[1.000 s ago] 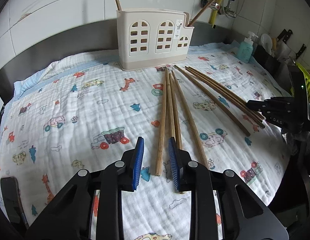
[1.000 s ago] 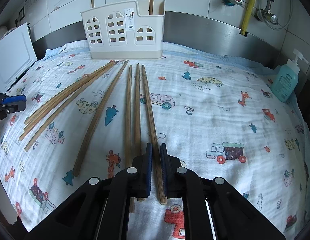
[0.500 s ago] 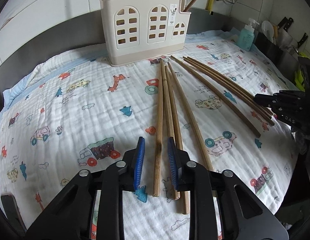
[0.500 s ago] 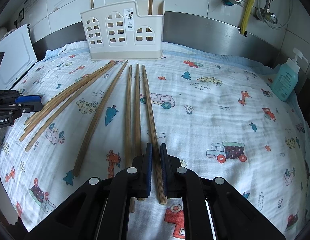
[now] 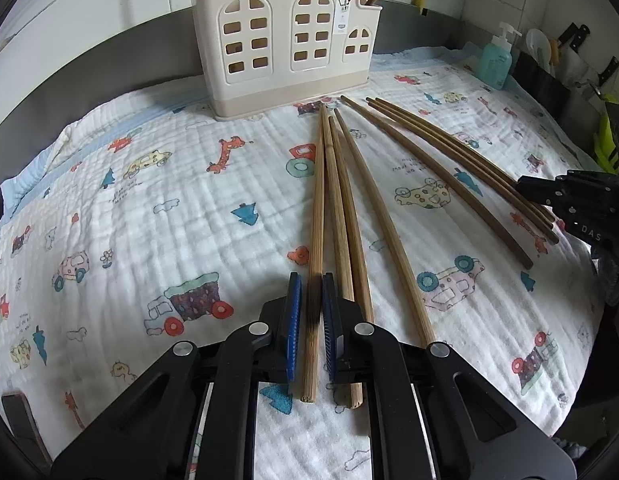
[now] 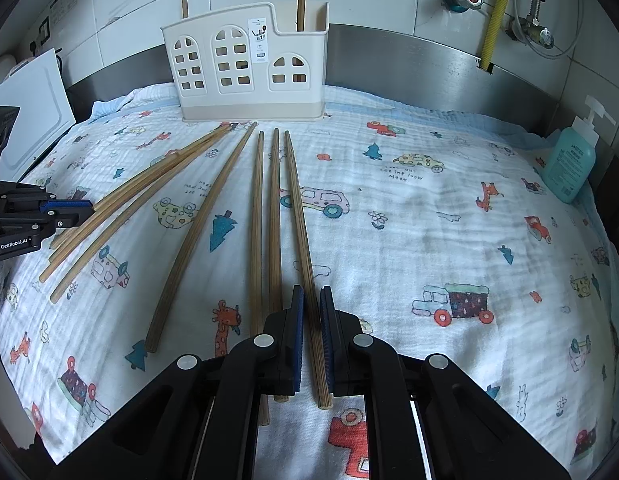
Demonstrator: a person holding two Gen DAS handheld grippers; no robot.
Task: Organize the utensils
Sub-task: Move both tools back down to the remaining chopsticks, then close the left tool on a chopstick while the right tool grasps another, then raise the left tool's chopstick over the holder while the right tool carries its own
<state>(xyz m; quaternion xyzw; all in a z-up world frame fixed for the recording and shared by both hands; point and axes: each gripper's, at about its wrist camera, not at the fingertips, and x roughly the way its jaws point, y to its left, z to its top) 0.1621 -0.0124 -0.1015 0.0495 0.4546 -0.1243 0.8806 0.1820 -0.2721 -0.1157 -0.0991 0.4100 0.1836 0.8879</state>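
1. tiled wall and a steel upstand at the back; bench covered by a white quilted cloth (image 5: 157, 216) printed with cars, trucks and giraffes.
2. cream utensil holder (image 5: 285, 36) with arched window cut-outs stands upright at the far edge of the cloth, against the upstand. two wooden sticks rise out of it, one at each end.
3. long wooden chopsticks (image 6: 213, 216) lie loose on the cloth in front of the holder, far tips fanned toward it: a close set of three, one apart, and another bunch further off.
4. left hand-held gripper (image 5: 311, 308): jaws have just been closing and now stand narrow, blue pads pressing on the near end of the leftmost chopstick (image 5: 316, 216) of the set of three. the stick's butt end pokes out behind the pads, lying on the cloth.
5. right hand-held gripper (image 6: 312, 320): jaws narrow, clamped on the rightmost chopstick (image 6: 295, 208) in its view, near the butt end; two neighbours lie just beside it on the left.
6. teal soap pump bottle (image 6: 571, 160) at the cloth's right edge, well apart from the sticks.
7. white board (image 6: 29, 112) leans at the far left in the right wrist view.
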